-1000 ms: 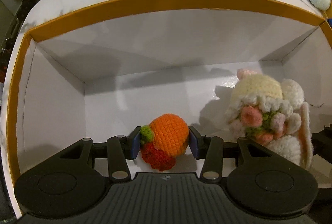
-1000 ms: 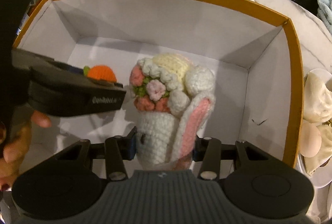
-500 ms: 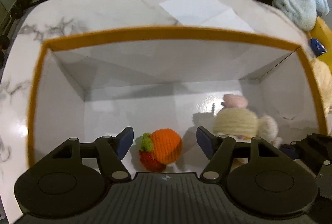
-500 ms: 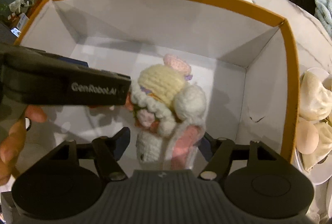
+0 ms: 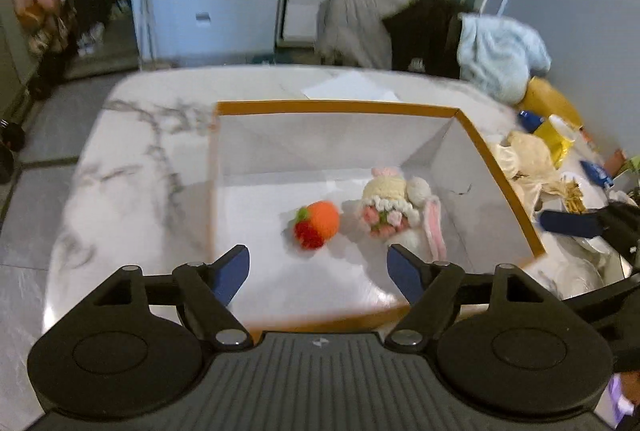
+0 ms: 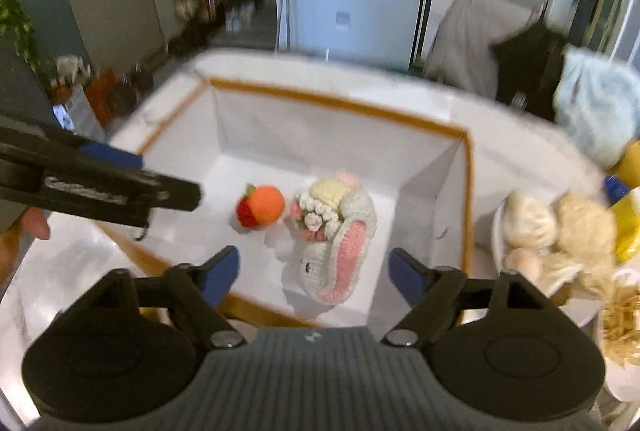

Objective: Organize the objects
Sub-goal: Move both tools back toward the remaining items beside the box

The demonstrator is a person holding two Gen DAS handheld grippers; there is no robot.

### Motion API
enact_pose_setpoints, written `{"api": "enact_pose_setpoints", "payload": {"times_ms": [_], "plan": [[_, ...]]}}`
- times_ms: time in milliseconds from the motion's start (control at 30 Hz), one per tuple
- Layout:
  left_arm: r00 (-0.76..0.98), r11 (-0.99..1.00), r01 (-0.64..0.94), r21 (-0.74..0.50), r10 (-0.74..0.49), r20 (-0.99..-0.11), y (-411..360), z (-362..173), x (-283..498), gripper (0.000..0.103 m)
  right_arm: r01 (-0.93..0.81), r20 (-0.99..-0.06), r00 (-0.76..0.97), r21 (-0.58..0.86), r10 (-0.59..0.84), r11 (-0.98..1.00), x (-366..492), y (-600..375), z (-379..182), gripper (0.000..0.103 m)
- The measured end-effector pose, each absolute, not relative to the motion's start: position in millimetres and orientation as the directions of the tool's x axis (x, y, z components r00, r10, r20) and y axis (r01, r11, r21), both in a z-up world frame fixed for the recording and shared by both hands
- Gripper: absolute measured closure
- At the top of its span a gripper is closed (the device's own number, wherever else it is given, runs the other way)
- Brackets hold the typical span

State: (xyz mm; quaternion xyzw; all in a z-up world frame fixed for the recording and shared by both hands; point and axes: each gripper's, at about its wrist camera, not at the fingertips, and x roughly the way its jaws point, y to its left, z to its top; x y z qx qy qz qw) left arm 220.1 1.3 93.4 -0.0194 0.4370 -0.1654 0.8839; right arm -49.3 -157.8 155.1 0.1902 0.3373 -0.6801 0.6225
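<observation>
Right wrist view | right tool (image 6: 314, 273) jaws just spread, nothing clamped | crochet bunny (image 6: 336, 251) seen ahead below, lengthwise | left tool (image 5: 318, 269) likewise.

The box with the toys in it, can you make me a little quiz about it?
1. True or false: the knitted bunny lies inside the white box.
2. Which toy lies beside the bunny? A) blue car B) orange knitted fruit C) green ball
3. Fill in: the right gripper is ____ and holds nothing.

Key: 1 true. 2 B. 3 open. Its jaws have just been opening, and so have those of the left gripper; both toys rest on the box floor, clear of both.
</observation>
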Motion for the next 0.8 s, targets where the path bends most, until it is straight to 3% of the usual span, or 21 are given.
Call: {"api": "enact_pose_setpoints", "payload": {"times_ms": [133,400,533,667,800], "plan": [[0.603,0.954,0.234,-0.189,-0.295,-0.741,32,81,163,0.013,0.980,-0.605,-0.117,-0.200,-0.787,0.008,-35,-100,136,0.010],[0.691,0.973,0.216,-0.088,-0.215,-0.690,38,50,84,0.013,0.998,-0.600,-0.045,-0.060,-0.799,-0.011,-25,-19,75,0.010],[0.734,0.974,0.225,0.008,-0.164,-0.659,26,42,74,0.013,0.997,-0.601,-0.057,-0.080,-0.798,-0.011,-24,-7,64,0.010],[0.732,0.977,0.211,-0.003,-0.160,-0.662,20,33,77,0.014,0.996,-0.587,-0.079,-0.076,-0.805,-0.043,-31,-7,65,0.010],[0.716,0.975,0.220,-0.015,-0.172,-0.676,22,21,75,0.023,0.995,-0.565,-0.095,-0.035,-0.819,-0.091,-46,-25,57,0.010]]}}
